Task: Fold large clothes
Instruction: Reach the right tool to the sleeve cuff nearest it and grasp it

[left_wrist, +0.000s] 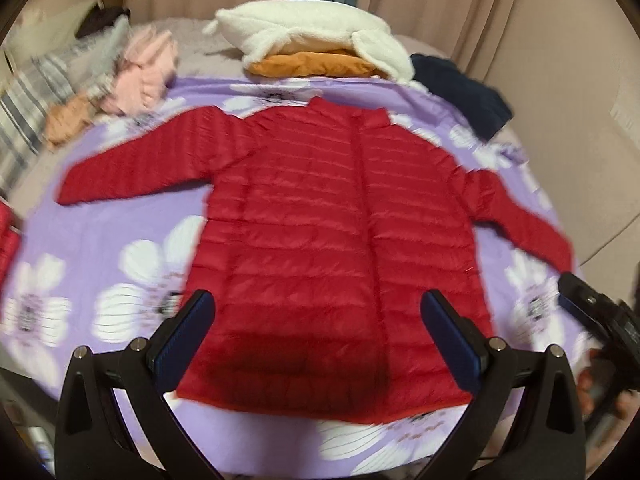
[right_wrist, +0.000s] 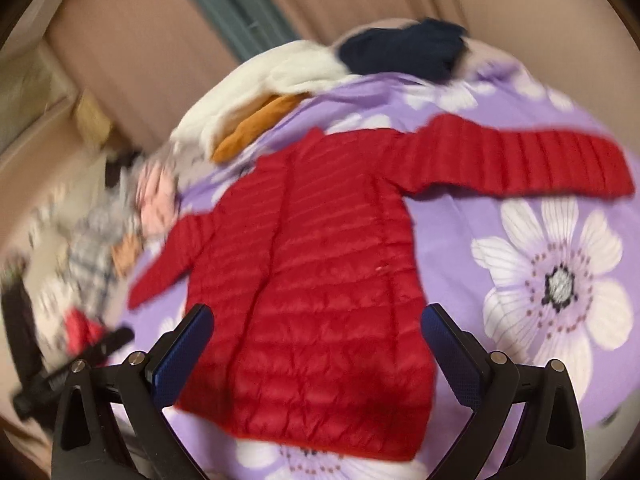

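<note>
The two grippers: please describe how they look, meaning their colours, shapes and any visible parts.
The left gripper and the right gripper look the same. Each has two black, wedge-shaped plastic arms with triangular cut-outs and round silver bolts at the joints. The fingers carry flat, dark blue pads with a fine dotted texture. No cables, markings or sleeves can be made out.

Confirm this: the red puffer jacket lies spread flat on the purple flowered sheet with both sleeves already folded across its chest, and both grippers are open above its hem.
Not quite. The red puffer jacket does lie flat on the purple flowered sheet, and the left gripper and right gripper are open, but both sleeves are spread outward, not folded, as the left wrist view shows.
</note>
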The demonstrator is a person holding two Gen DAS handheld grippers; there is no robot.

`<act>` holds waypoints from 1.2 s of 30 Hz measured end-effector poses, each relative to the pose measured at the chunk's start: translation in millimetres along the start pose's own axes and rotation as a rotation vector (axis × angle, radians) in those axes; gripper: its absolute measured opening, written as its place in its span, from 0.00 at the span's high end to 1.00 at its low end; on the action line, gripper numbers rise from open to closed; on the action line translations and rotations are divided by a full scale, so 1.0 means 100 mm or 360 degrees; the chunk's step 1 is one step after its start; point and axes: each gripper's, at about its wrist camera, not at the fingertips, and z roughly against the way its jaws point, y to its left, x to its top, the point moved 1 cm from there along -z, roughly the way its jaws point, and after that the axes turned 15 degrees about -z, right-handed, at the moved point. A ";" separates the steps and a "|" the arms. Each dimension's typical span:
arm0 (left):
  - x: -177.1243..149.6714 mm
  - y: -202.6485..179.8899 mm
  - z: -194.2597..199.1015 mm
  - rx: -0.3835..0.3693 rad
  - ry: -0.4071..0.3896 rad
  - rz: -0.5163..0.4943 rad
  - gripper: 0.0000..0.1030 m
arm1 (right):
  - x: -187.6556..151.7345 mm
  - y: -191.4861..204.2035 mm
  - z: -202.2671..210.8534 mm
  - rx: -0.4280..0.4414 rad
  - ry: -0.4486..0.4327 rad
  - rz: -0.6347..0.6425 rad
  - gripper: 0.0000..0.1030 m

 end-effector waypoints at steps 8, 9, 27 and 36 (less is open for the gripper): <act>0.06 0.10 -0.42 -0.0224 0.0044 0.0215 0.00 | 0.59 -1.15 -0.11 -0.0037 -0.0182 -0.0538 0.01; 0.06 0.10 -0.45 -0.0216 0.0056 0.0211 0.00 | 0.65 -1.29 -0.13 -0.0051 -0.0199 -0.0602 0.01; 0.15 0.38 -0.82 -0.0072 0.0221 0.0234 0.00 | 1.40 -2.45 -0.19 -0.0073 -0.0595 -0.1243 0.53; 0.05 0.73 -0.80 -0.0032 0.0234 0.0382 0.00 | 1.57 -1.60 0.30 -0.0338 -0.0730 -0.0590 0.87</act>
